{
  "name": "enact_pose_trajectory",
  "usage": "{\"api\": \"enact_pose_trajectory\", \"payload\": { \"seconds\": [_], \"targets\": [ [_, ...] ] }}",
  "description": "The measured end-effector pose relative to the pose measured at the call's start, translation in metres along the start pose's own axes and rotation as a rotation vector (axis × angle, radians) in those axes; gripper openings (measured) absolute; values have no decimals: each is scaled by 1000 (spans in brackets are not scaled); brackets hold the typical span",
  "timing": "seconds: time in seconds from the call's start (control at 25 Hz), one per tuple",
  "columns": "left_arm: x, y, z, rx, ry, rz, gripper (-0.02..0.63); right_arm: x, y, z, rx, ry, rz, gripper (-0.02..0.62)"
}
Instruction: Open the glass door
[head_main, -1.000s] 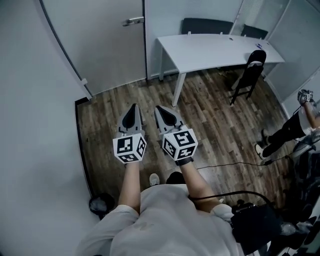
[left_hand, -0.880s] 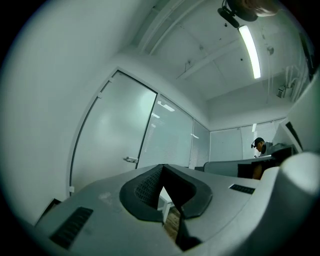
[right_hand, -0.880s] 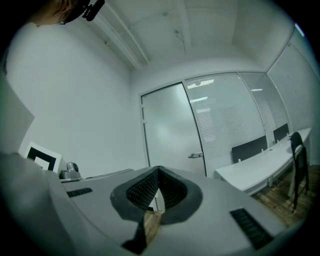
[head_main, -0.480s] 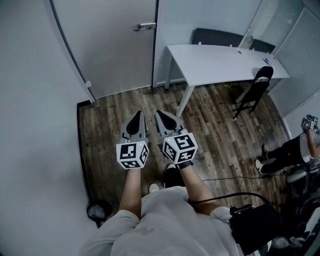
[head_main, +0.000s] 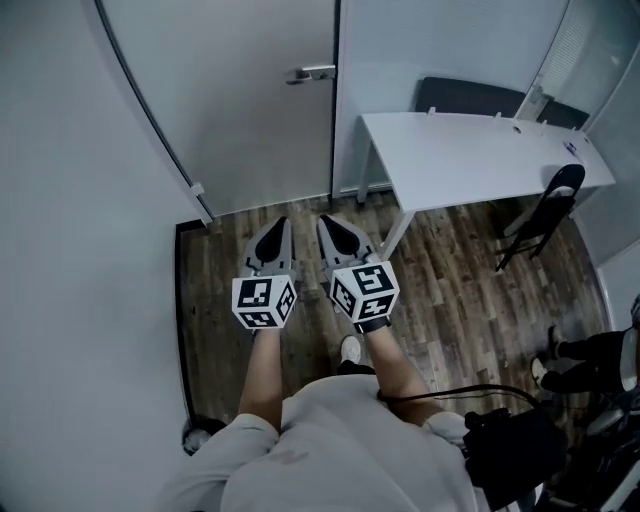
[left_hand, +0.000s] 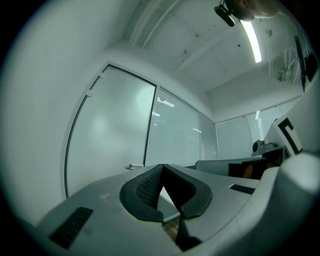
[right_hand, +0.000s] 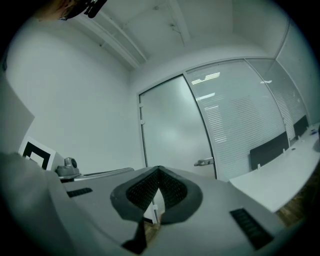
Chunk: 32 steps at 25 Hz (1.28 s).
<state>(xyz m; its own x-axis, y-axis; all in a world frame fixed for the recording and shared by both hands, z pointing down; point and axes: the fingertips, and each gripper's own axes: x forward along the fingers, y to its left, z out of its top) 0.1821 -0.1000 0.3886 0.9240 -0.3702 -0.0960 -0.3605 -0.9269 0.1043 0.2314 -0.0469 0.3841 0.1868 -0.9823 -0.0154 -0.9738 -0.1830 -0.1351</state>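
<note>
The frosted glass door stands closed ahead, with its metal lever handle near its right edge. The same door and handle show in the left gripper view, and the door and handle in the right gripper view. My left gripper and right gripper are held side by side over the wood floor, both shut and empty, pointing toward the door and still well short of it.
A white desk stands at the right with a black folding chair beside it. A curved white wall runs along the left. A person's legs show at the far right edge. Cables lie on the floor.
Both grippers and the person have advanced toward the door; the door and handle appear nearer and the desk has shifted right in the head view. Jaws stayed shut.
</note>
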Motion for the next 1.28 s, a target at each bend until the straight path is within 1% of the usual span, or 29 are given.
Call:
{"api": "enact_pose_trajectory", "payload": {
  "seconds": [0.16,0.24,0.32,0.4,0.52,0.6,0.64,0.72,0.92,1.0,1.16,1.28],
  "targets": [
    [73,-2,21,41,-27,-12,2,34,-72,37,29,-72,-29,-5],
    [111,-4,23,44,-21,-31,2,54,-103,48,47,-87,-46,-5],
    [147,-8,18,37,-9,-46,2,71,-128,51,53,-87,-54,-5],
    [173,-13,9,51,-3,-44,2,81,-149,49,46,-79,-58,-5],
    [203,-9,-7,99,5,-4,2,94,-179,37,43,-59,-88,-5],
    [223,6,-16,149,21,36,2,109,-196,29,57,-40,-104,-5],
    [233,16,-20,158,29,50,2,119,-202,25,65,-33,-106,-5],
    [254,36,-27,134,33,54,2,143,-212,17,69,-22,-109,-5],
    [323,76,-45,87,8,-31,2,215,-243,1,52,-4,-140,-5],
    [356,103,-43,83,16,-50,2,254,-252,6,50,-6,-154,-5],
    [424,164,-23,84,3,-64,2,334,-270,29,22,-42,-202,-5],
    [458,196,-24,84,17,-91,2,380,-280,29,19,-36,-235,-5]
  ]
}}
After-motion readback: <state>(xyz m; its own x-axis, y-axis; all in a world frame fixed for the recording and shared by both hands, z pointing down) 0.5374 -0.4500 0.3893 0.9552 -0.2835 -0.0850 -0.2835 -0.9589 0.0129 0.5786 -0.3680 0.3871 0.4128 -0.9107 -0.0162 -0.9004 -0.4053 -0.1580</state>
